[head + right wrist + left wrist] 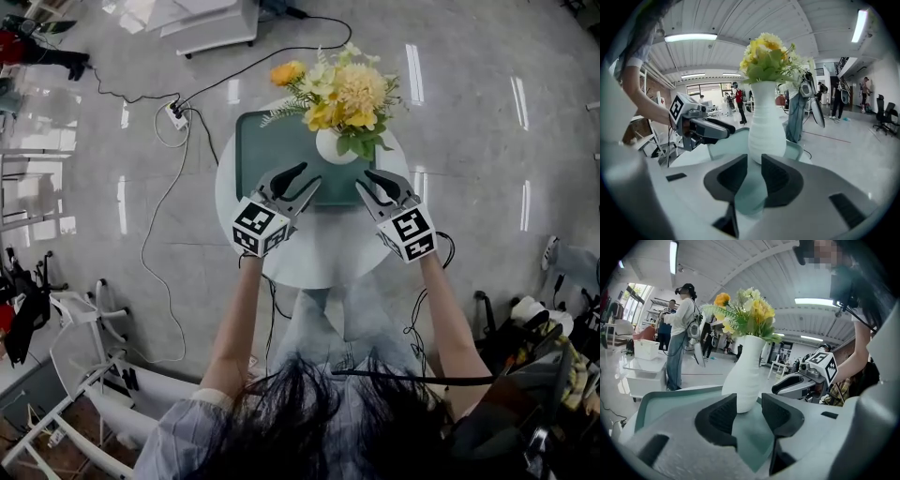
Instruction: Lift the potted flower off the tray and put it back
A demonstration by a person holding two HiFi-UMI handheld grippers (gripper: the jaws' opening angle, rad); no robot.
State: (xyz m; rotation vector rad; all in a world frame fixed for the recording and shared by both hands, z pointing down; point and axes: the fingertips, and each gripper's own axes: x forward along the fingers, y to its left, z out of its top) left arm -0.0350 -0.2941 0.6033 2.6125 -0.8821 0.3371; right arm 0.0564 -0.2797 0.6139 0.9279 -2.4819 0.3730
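Table [319, 253] and tray [272, 150] lie partly hidden under the potted flower [339, 103]; left tongs [309, 174] narrowly apart, right tongs [363, 179] closed, both empty.

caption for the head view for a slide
Left gripper and right gripper point at the potted flower on a green tray atop a round white table.

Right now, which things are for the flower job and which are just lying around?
For the job:
- potted flower
- green tray it stands on
- left gripper
- right gripper
- round table under the tray

Just lying about:
- power strip on the floor
- black cable trailing across the floor
- person standing in the background
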